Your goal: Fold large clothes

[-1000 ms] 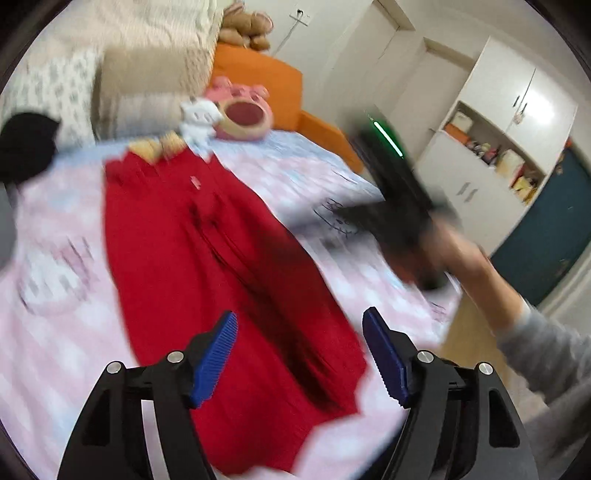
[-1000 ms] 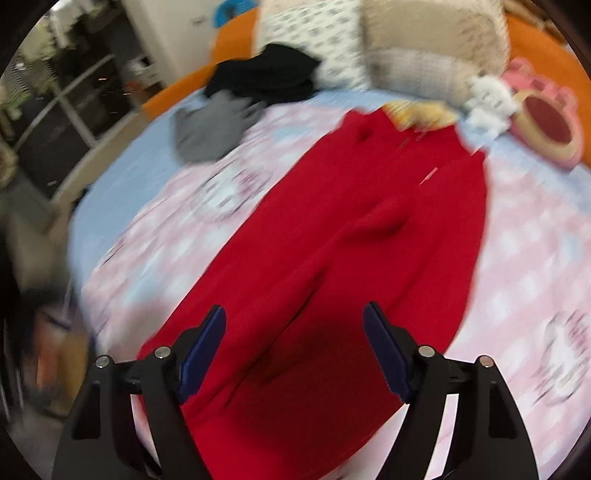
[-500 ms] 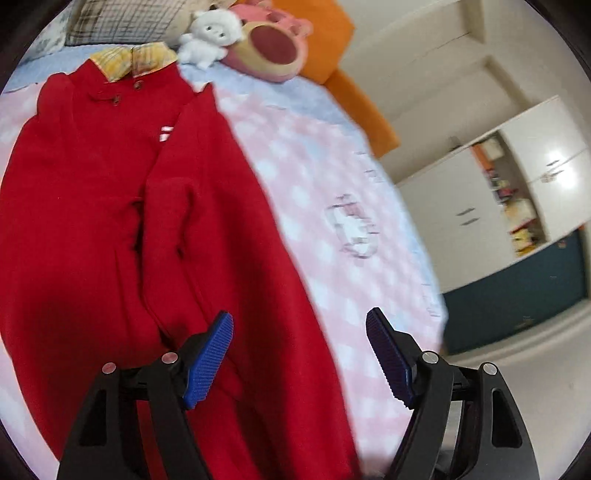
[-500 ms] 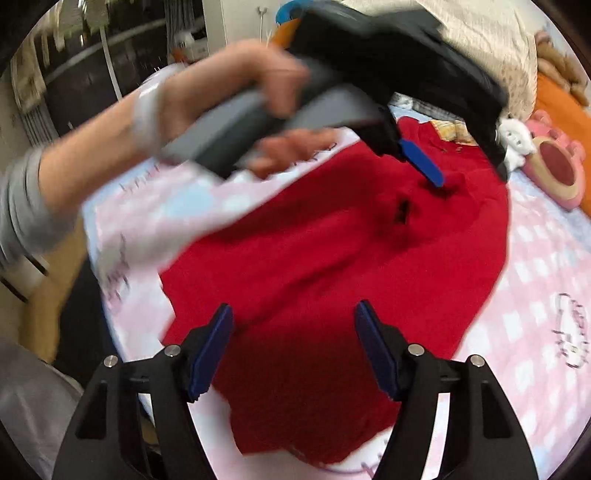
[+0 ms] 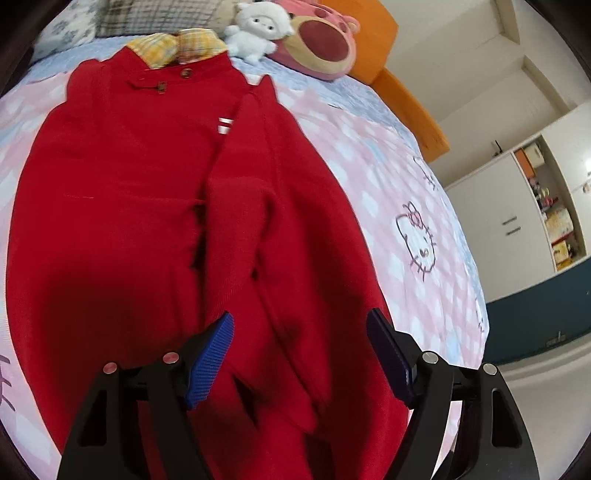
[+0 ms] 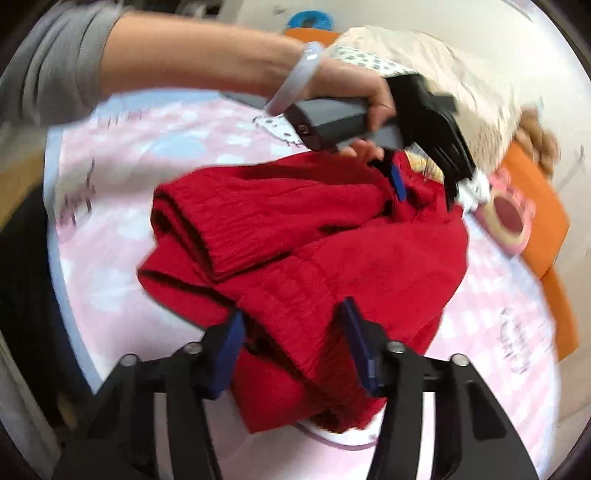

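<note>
A large red sweater with a yellow plaid collar lies spread on the bed, one sleeve folded in over its body. My left gripper hovers open over the sweater's lower right part, with red cloth under its gap. In the right wrist view the sweater shows a folded cuff. My right gripper is at the near hem; its jaws are closing with red cloth between them. A hand holds the left gripper farther up the sweater.
The bed has a pink cartoon-print sheet. A white plush and a pink plush sit by the orange headboard. White cupboards stand right of the bed. A grey-sleeved forearm crosses above.
Both grippers have come down closer to the sweater. The right gripper's jaws have narrowed around the near hem. The left gripper stays just as wide.
</note>
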A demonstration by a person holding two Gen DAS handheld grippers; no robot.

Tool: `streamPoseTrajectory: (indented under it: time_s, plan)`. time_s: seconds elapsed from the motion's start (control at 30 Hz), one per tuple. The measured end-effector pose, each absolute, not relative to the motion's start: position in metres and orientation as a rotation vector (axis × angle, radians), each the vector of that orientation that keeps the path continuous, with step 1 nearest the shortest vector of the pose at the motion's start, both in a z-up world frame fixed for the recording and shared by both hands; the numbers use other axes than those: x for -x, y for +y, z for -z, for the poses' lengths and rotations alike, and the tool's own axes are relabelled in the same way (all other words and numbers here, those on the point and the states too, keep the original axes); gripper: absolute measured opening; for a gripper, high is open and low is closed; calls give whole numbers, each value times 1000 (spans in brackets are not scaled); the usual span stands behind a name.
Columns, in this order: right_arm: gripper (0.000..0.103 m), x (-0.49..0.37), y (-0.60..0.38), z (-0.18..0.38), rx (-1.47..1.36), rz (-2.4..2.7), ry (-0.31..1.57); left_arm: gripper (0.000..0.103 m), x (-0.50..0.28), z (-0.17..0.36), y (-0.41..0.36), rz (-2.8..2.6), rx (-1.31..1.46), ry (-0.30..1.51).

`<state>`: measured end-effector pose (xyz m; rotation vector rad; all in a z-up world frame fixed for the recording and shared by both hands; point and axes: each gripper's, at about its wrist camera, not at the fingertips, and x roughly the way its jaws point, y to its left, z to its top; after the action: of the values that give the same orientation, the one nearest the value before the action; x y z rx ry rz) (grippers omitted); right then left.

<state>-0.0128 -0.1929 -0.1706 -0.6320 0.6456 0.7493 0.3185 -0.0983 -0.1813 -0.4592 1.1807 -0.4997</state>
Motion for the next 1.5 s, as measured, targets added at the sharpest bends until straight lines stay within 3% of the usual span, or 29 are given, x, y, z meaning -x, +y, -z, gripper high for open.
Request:
streamPoseTrajectory:
  time_s: [0.23,0.73,0.97,1.1,1.27,1.5]
  plan:
    - [34,15,-228,144,411,-716,627,76,-332,189,-100,468,439,1192]
    - [30,-8,-333,121,-37,-636,701,81,-378,194,-127,402,372,1208]
    - [29,-7,-351,124,-180,-701,724,79,-377,175,-105,393,483,1106]
    - [28,-2,-330,112,-159,-785,701,79,-375,182,-103,437,601,1109]
    - [28,-5,-328,105,-150,-766,692,79,-354,186,-129,465,476,1173]
    - [28,-7,-352,109,-182,-707,704,79,-333,195,-152,548,530,1283]
